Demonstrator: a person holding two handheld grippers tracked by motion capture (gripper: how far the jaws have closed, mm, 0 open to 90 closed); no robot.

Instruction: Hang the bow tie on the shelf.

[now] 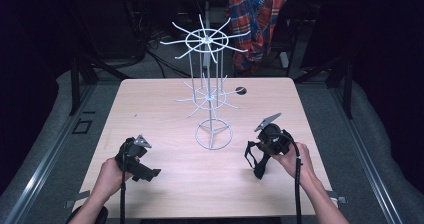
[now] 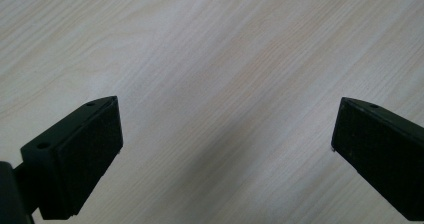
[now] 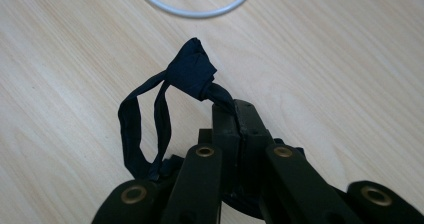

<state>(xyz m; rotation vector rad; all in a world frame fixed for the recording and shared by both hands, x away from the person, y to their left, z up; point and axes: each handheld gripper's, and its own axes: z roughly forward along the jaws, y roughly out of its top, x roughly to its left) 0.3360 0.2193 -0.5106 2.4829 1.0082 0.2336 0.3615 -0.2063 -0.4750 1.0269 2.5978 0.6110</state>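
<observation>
The right gripper (image 3: 239, 115) has its 2 fingers pinching a black strap (image 3: 150, 114) just above the wooden surface (image 1: 170, 174) near the white wire rack (image 1: 212, 96), while the left gripper (image 2: 225, 154) rests with fingers spread.

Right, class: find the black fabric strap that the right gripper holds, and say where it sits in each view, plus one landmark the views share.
High view: the black fabric strap hangs lower right of centre, from the right gripper, right of the white wire rack.
Left gripper view: open jaws over bare table; no strap.
Right gripper view: centre, pinched between shut jaws, its knot uppermost.
Shared landmark: the rack's base ring, also.
</observation>
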